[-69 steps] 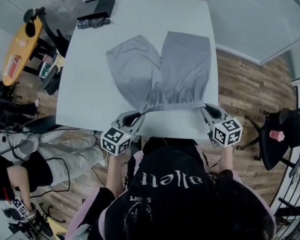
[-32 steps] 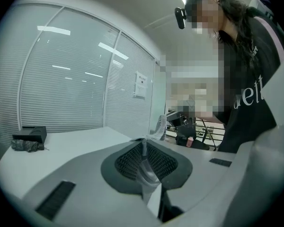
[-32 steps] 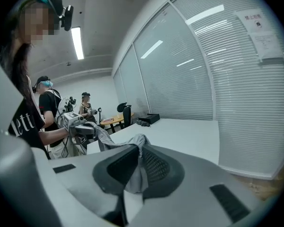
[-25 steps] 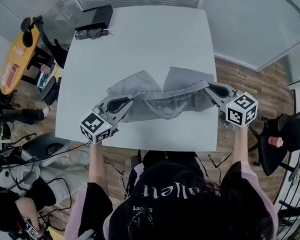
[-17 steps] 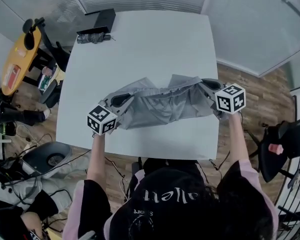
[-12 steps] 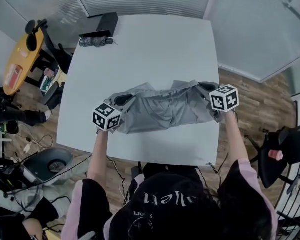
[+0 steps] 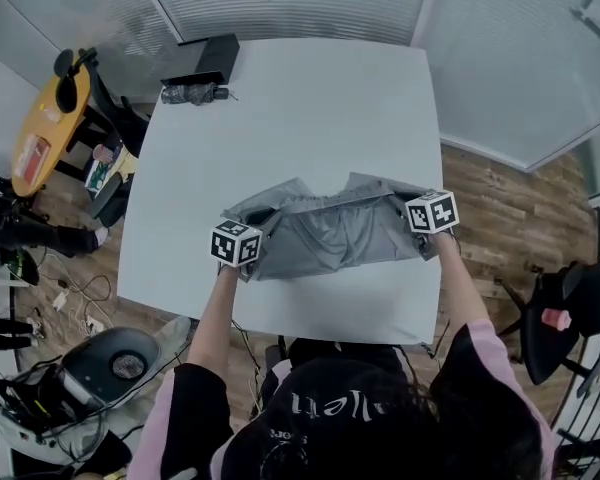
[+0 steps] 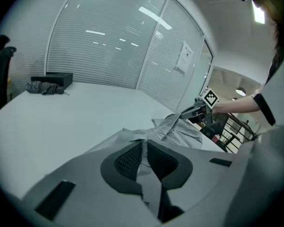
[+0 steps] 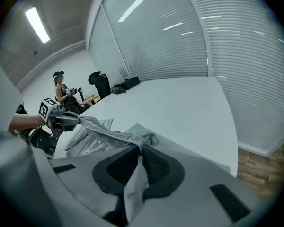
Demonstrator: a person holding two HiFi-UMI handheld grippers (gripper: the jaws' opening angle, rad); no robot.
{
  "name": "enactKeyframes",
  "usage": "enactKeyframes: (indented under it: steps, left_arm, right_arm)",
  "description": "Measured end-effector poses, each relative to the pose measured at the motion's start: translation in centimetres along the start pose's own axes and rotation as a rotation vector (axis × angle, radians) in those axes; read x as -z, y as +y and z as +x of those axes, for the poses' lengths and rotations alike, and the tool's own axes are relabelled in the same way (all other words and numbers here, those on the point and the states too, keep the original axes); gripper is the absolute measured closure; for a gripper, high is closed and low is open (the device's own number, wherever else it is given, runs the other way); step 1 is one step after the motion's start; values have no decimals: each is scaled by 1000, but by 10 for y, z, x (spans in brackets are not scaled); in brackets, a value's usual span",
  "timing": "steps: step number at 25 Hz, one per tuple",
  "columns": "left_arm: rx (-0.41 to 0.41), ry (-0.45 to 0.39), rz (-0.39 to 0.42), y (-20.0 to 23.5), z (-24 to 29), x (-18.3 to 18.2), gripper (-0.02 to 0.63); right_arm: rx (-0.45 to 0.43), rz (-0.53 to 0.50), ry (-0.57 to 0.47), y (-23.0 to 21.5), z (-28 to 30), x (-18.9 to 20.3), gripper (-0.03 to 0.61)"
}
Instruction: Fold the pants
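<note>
Since the earlier frames you had carried the waistband of the light grey soft-fabric pants point(image 7: 330, 236) from the near edge of the white desk point(image 7: 300, 98) over the legs, lowering both grippers.

From the head view, the pants lay half-folded mid-desk, stretched between the left gripper point(image 7: 255, 230) and the right gripper point(image 7: 408, 203).

In the left gripper view, its fingers point(image 8: 128, 160) stood narrow, pinching a waistband corner.

The right gripper view showed the same narrow pinch on the other corner.

Cloth this limp and light would likely sag between your holds, so the corners were the places to grip.
</note>
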State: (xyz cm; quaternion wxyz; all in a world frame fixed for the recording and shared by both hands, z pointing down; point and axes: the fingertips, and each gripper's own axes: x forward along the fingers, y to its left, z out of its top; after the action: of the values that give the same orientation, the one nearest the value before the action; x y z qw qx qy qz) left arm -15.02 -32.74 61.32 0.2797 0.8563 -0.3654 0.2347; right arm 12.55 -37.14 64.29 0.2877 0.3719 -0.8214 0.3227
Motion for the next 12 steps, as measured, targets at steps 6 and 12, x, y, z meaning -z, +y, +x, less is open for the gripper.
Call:
enactKeyframes:
  steps: [6,12]
  left_arm:
    - [-13,67,-66,-4,11,38,561]
    - [-59,155,-4,-7,18,60,561]
  right_arm:
    - [6,37,67,-1,8,39,534]
    - [21,1,100,3,12,54,532]
